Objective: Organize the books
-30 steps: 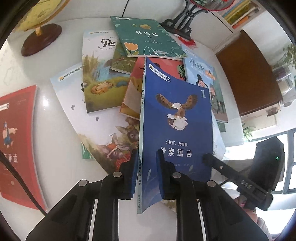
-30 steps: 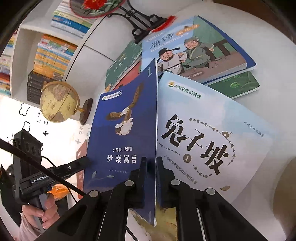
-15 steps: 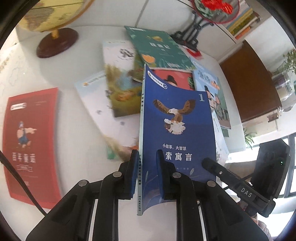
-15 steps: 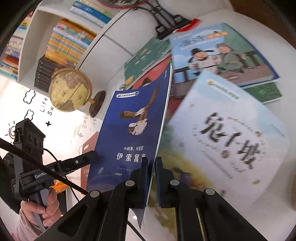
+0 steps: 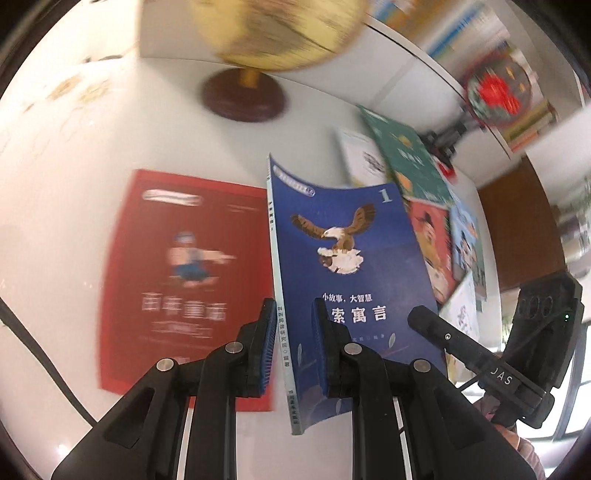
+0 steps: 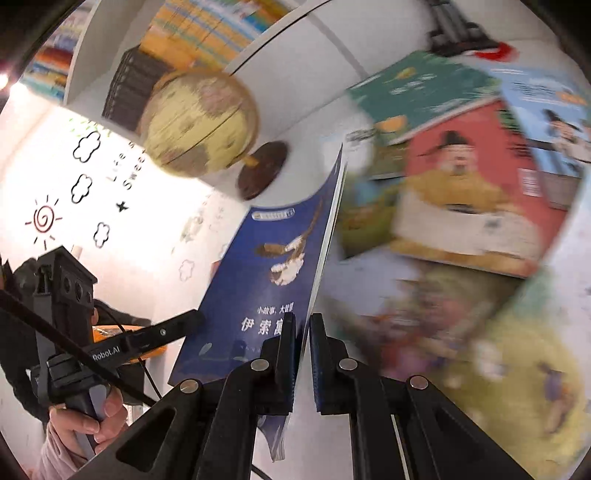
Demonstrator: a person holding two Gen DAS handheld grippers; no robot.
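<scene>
Both grippers hold one blue book with an eagle on its cover (image 5: 347, 280) (image 6: 269, 295) up off the white table (image 5: 74, 221). My left gripper (image 5: 293, 317) is shut on its spine edge near the bottom. My right gripper (image 6: 303, 325) is shut on the opposite page edge. A red book (image 5: 184, 273) lies flat on the table just left of the blue one. A loose pile of other books, green (image 5: 410, 162), red with a robed figure (image 6: 472, 184) and light blue (image 6: 550, 122), lies to the right.
A globe on a dark round base (image 5: 243, 96) (image 6: 199, 122) stands behind the red book. A red fan ornament on a black stand (image 5: 495, 92) and bookshelves (image 6: 207, 26) line the back. A brown cabinet (image 5: 517, 225) is at the right.
Both grippers have carried the blue book leftward across the table, away from the pile. The red book and the globe now sit close beside it, and the pile has slid to the right.
</scene>
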